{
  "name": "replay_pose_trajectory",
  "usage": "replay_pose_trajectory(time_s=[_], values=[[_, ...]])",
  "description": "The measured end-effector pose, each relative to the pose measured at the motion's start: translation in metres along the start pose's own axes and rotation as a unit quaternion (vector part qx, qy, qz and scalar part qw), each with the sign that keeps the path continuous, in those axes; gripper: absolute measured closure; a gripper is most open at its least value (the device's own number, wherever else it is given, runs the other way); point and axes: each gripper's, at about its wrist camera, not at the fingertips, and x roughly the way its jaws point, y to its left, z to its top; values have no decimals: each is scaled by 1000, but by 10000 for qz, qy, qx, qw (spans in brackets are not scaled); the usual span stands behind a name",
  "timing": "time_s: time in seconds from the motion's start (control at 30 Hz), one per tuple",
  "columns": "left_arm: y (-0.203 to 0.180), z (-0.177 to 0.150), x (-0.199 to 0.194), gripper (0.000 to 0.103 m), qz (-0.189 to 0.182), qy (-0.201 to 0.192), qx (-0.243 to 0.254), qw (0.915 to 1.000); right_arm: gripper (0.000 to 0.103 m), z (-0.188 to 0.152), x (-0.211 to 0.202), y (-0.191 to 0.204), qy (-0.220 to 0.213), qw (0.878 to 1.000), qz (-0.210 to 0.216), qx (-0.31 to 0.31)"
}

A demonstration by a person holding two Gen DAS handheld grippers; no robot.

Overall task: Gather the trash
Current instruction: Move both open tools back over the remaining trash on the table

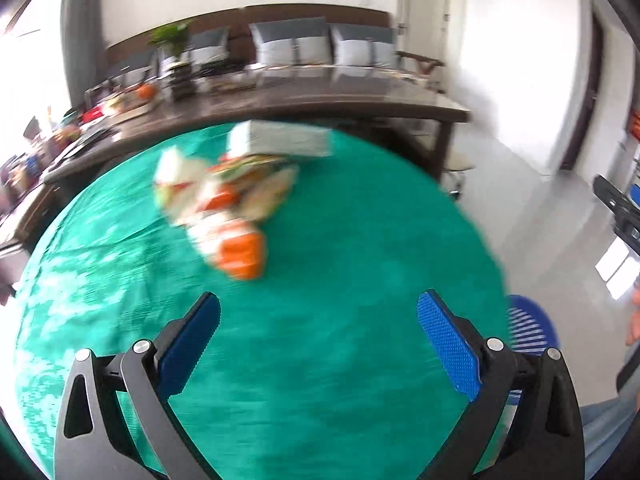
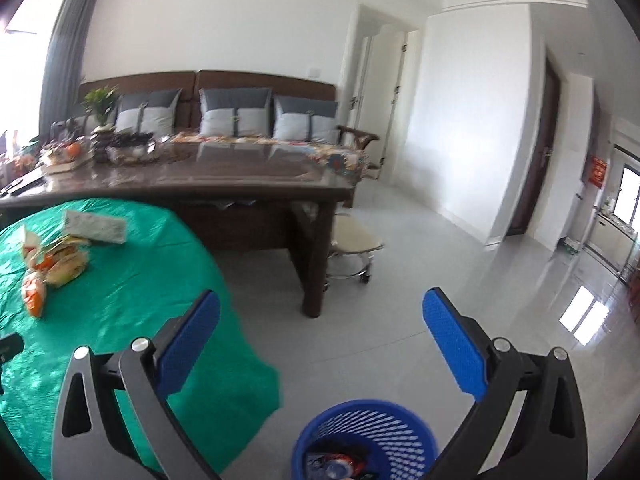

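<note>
Green cloth covers the tabletop (image 2: pixel 120 288); orange-and-white wrappers (image 2: pixel 48 268); blue mesh-patterned basket (image 2: pixel 366 436); blue dimpled pads (image 2: pixel 454 348); grey two-tone cushions (image 2: pixel 236 114).

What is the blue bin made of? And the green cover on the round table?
The bin looks like glossy plastic: its wall is a moulded lattice of slits. The cover looks like thin, shiny plastic sheet or coated cloth: it wrinkles, glints, and hangs limp over the edge. Which one is hard to tell.
</note>
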Motion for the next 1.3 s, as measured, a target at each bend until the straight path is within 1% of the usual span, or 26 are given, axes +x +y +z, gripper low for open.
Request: replay_pose_trajectory(time_s=[0.07,0.1,0.2,0.23,0.27,0.37,0.47,0.57,0.63,0.7,0.83,1.3], values=[[32,-4,4,5,146,122,-150,9997,5,-1,0,26,165,9994,289,-83],[43,-7,4,5,192,156,-198,9995,5,-1,-1,46,271,9982,511,-162],[81,-8,11,5,390,255,-325,9984,5,-3,0,99,586,9914,1066,-475],[88,-8,13,5,440,263,-338,9981,5,-4,4,117,754,9876,1251,-577],[101,-6,17,5,505,290,-341,9977,5,-5,13,138,1035,9814,1466,-676],[132,-3,32,5,642,448,-368,9963,5,-14,38,180,1657,9646,1914,-735],[159,2,45,5,610,542,-553,9951,5,-22,53,210,1881,9582,1951,-912],[177,5,59,5,540,630,-706,9940,5,-26,71,219,2050,9557,1907,-905],[182,3,66,5,482,697,-678,9941,5,-24,82,219,2180,9534,1904,-855],[181,1,73,5,345,832,-614,9940,5,-27,84,216,2268,9501,2024,-706],[174,0,78,4,488,962,-424,9933,5,-31,81,212,2278,9495,2037,-705],[175,-1,80,4,505,963,-429,9931,5,-31,83,209,2291,9489,2062,-674]])
